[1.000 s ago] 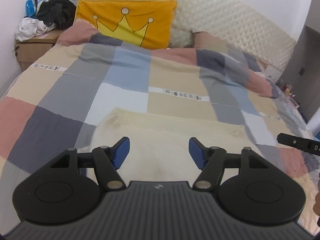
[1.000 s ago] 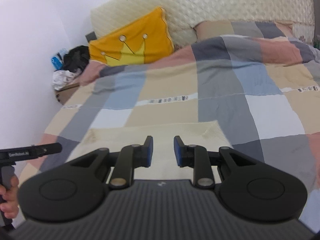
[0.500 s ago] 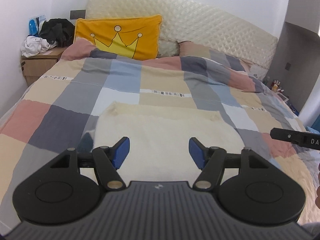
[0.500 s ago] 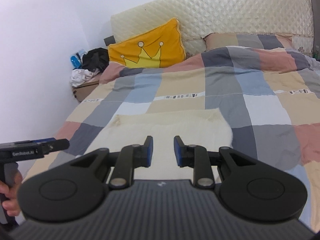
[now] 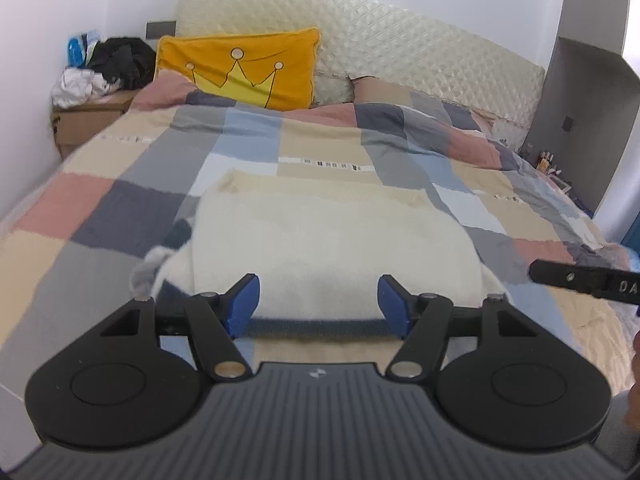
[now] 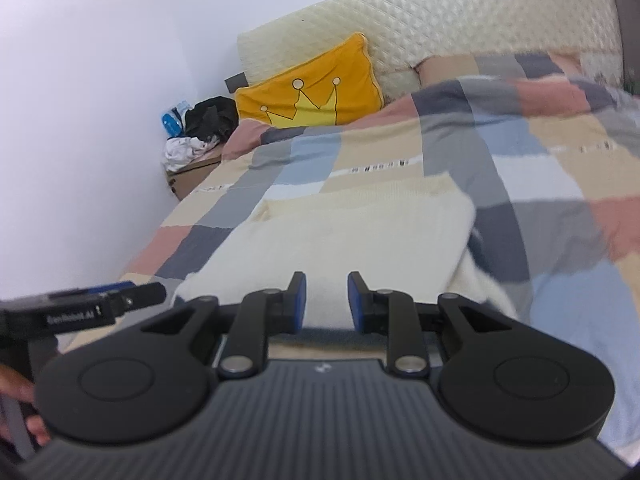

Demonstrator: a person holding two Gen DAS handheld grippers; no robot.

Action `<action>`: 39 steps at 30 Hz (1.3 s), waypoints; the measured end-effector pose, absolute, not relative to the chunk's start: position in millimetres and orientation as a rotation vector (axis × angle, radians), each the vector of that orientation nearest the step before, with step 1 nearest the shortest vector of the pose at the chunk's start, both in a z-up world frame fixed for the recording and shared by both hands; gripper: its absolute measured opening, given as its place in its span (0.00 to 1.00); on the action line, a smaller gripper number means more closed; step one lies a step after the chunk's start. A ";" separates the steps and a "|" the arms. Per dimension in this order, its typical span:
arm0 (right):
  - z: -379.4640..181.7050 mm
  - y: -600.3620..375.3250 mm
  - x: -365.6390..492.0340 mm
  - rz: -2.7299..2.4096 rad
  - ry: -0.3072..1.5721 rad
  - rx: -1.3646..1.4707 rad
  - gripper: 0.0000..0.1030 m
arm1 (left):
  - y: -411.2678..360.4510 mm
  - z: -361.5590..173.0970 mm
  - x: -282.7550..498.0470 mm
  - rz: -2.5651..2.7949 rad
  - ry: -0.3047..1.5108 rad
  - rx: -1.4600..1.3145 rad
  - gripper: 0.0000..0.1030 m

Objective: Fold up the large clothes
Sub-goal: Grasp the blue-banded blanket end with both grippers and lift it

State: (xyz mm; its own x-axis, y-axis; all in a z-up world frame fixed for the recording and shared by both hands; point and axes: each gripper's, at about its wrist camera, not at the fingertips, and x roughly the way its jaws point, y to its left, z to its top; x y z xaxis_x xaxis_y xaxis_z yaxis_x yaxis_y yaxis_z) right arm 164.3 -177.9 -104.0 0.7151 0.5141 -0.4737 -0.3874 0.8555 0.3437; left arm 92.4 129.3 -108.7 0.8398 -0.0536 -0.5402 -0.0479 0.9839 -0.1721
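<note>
While my left tongs point(image 5: 318, 300) gape and right tongs point(image 6: 327, 302) sit narrowly parted, the fluffy cream sweater point(image 5: 332, 248) lies folded just ahead on the checked quilt point(image 5: 120, 216).

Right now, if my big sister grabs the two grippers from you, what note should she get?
Left gripper: open wide, holding nothing, above the near edge of the cream sweater.
Right gripper: open by a narrow gap, holding nothing, also at the near edge.
The sweater lies on the checkered quilt as a rough rectangle, sides apparently tucked in; a grey bit sticks out at its left.
Left to do: probably fold it once more, near edge up toward the yellow crown pillow.
</note>
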 end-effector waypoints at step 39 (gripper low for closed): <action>-296.0 -161.5 266.4 0.223 0.950 1.251 0.89 | 253.9 -311.0 233.2 0.112 0.648 -1.220 0.81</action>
State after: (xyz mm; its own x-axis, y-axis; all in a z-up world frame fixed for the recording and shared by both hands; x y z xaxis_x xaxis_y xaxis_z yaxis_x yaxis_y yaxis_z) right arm 266.4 -161.5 -296.0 0.6156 0.6204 -0.4860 0.3391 0.3482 0.8739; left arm 233.2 253.9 -311.0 0.8162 -0.2563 -0.5178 -0.4154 0.3626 -0.8343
